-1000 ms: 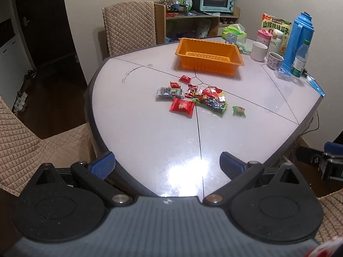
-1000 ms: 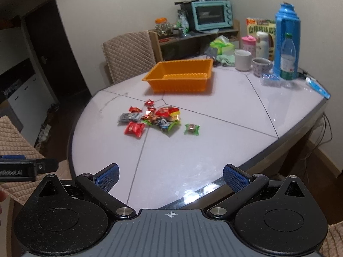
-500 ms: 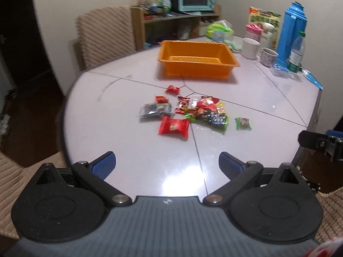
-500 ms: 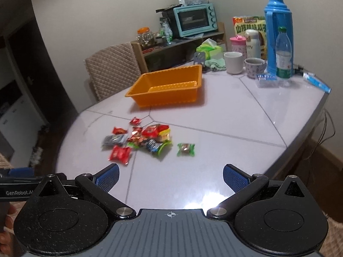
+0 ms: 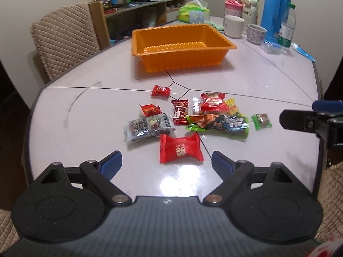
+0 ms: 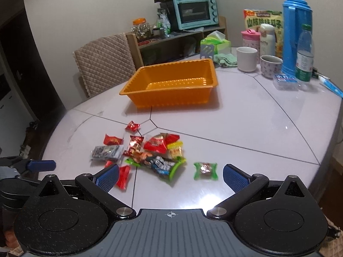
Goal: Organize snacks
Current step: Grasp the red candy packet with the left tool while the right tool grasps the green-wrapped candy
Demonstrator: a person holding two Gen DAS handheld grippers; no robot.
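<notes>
Closer left tool point(image 5: 166, 163), red snack point(image 5: 181, 148) crosswise (flat)

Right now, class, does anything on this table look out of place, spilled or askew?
Yes. Wrapped snacks lie scattered in a loose, partly overlapping heap on the table, while the orange tray behind them sits empty. One small green candy lies apart from the heap. Nothing looks damaged.

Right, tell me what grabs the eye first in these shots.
The orange tray stands empty mid-table. In front of it lies a scatter of wrapped snacks, a big red packet nearest the left gripper. Behind the tray, a tall blue thermos towers over cups at the table's back right.
</notes>
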